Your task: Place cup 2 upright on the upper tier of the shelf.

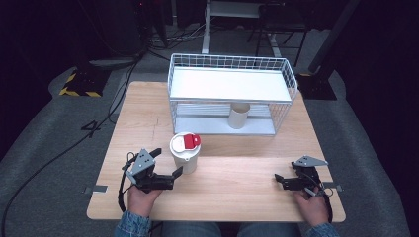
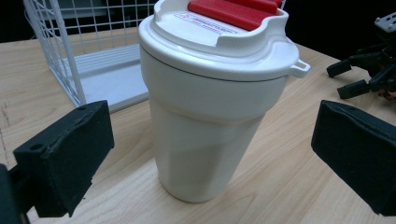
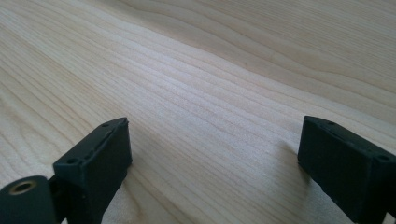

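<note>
A: While your left gripper (image 1: 167, 163) sits spread wide around the white tumbler (image 1: 186, 154), nothing's clamped. Both pads stand clear of the tumbler wall in the left gripper view, one on each side.

B: So you're lined up for a side grab?

A: Looks like it. You've come in low at the tumbler's mid-body (image 2: 205, 135), below the lid (image 2: 219, 39), probably because the body tapers and the lid rim would slip. Tumbler's upright on the wooden table (image 1: 237, 182), red flap (image 1: 190, 142) on top.

B: And your right gripper?

A: Right gripper (image 1: 281, 181) is parked well to the right of the tumbler, jaws apart, empty, just bare wood between the pads (image 3: 95, 163). My guess: you're keeping it out of the way.

B: What's behind the tumbler?

A: White wire rack (image 1: 232, 74), just beyond the tumbler, two shelves. A beige cup (image 1: 238, 116) stands on the lower shelf, under the upper one.

B: Target?

A: Likely the rack, judging by the layout. Can't confirm which shelf.
</note>
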The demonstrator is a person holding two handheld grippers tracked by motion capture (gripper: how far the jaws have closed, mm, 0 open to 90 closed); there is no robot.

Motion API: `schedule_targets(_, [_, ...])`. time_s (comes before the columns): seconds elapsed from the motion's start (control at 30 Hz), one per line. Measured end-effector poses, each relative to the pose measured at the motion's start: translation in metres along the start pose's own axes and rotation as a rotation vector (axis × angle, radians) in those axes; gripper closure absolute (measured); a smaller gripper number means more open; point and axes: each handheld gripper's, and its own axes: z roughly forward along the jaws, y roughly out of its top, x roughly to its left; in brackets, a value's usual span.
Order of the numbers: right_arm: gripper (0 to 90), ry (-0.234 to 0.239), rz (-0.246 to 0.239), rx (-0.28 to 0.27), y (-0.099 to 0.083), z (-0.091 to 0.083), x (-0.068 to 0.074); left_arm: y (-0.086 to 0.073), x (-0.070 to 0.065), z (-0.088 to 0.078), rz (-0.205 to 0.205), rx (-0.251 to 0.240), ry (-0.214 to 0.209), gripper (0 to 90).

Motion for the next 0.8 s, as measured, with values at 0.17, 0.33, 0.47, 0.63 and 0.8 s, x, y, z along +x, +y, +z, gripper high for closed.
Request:
schedule_targets(0.17, [9.9,-0.002,0.002,0.001,0.000,0.000,0.000,-0.003,0.004,0.010,0.022,-0.012,-0.020,0.0])
schedule_targets(0.33, [9.9,-0.002,0.003,0.001,0.000,0.000,0.000,-0.004,0.006,0.021,0.034,-0.016,-0.051,0.0])
schedule_targets(0.47, [9.9,-0.003,0.003,0.000,0.000,0.000,0.000,-0.004,0.007,0.027,0.032,-0.021,-0.059,0.0])
schedule_targets(0.63, [9.7,-0.004,0.002,0.000,0.000,0.000,0.000,-0.004,0.008,0.042,0.037,0.009,-0.065,0.0])
schedule_targets(0.8, [9.7,-0.005,0.002,-0.001,0.000,0.000,0.001,-0.003,0.009,0.051,0.039,0.013,-0.070,0.0])
